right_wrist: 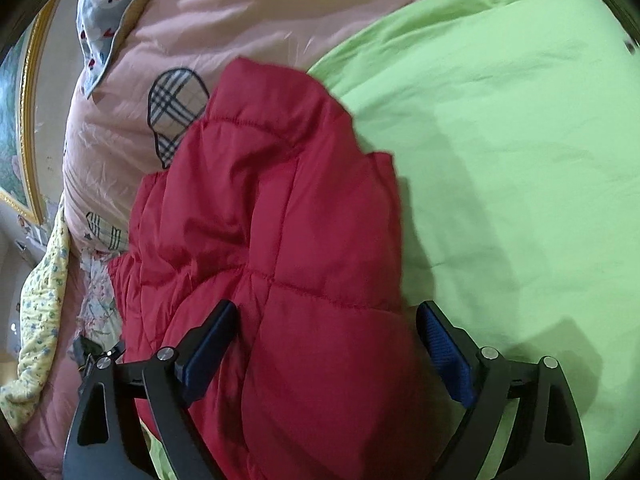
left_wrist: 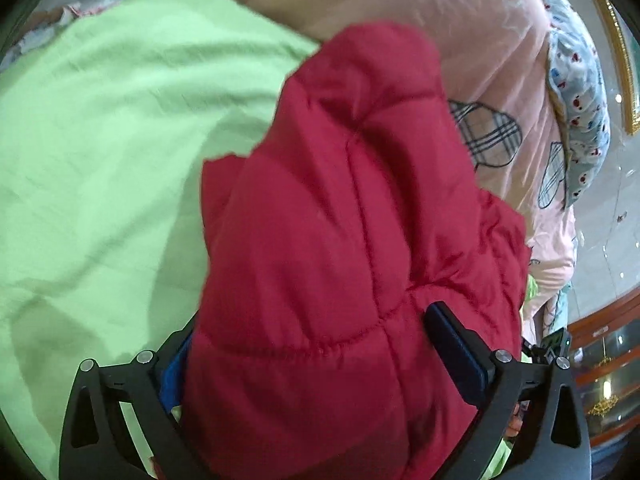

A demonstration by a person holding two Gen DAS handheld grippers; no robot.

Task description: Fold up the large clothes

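step: laying folded red puffer jacket (left_wrist: pixel 340 240) on green sheet (left_wrist: pixel 100 140) | left gripper (left_wrist: pixel 308 344), right gripper (right_wrist: pixel 324 340): both gaping wide, straddling it, not pinching | next: probably regrabbing the 12 o'clock edge

One red jacket (left_wrist: pixel 340 240), two quilts (left_wrist: pixel 100 140)

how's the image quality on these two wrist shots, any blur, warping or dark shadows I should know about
Left wrist view: heavy fisheye bending at the edges, the red puffer jacket slightly soft, a shadow on the green sheet beside it. Right wrist view: same curved warping, the jacket's far edge smeared, dark shadows on the sheet right of the jacket.
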